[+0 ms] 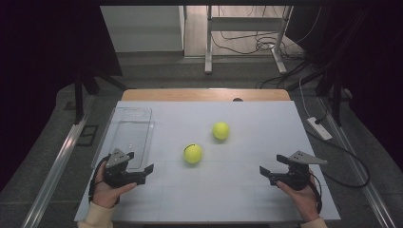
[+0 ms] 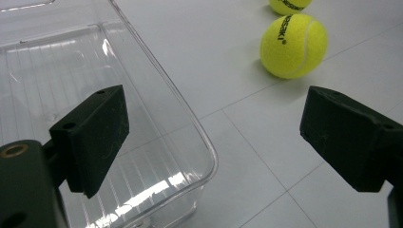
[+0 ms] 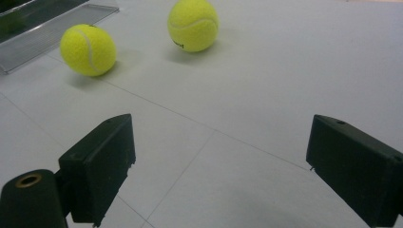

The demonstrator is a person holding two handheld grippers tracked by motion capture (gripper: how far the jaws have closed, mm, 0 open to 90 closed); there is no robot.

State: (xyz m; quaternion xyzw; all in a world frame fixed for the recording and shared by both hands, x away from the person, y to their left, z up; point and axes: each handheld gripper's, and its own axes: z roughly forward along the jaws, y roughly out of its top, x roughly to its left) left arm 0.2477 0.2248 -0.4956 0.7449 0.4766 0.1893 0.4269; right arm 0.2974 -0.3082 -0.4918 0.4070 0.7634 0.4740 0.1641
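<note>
Two yellow tennis balls on the white table, near ball (image 1: 193,153) with black lettering (partly legible), far ball (image 1: 221,130) set apart — clear plastic tray (image 1: 124,124) lying at the left edge, upright

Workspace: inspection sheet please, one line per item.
Surface: white table top, faint grid lines, wooden edge at the far side.
Job's things: near tennis ball and far tennis ball lie apart on the table; clear plastic tray at left, nothing inside.
Clutter: nothing seen.
Grippers: left gripper open, beside the tray's near end; right gripper open, over bare table.
Cables: loose cables on the floor beyond; power strip at right.
Surroundings: dark curtains, metal table frame behind.
</note>
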